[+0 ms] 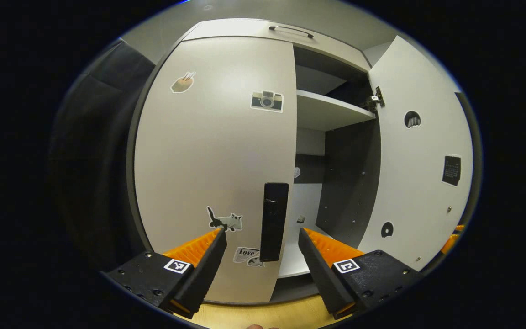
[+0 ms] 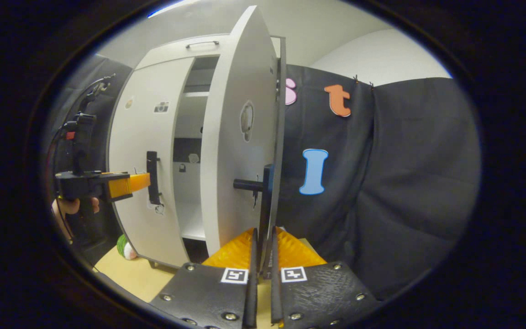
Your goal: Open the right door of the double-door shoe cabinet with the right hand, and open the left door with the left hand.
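Right gripper (image 2: pixel 263 237) I see clamped on the right door's handle (image 2: pixel 265 205); left gripper (image 1: pixel 263 235) gapes before the left door's handle (image 1: pixel 273 221).

open tool (image 1: pixel 261 233), closed left door (image 1: pixel 213 155)

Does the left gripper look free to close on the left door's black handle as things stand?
Probably yes. The left gripper is open, its fingers either side of the black handle on the shut left door, with nothing between them.
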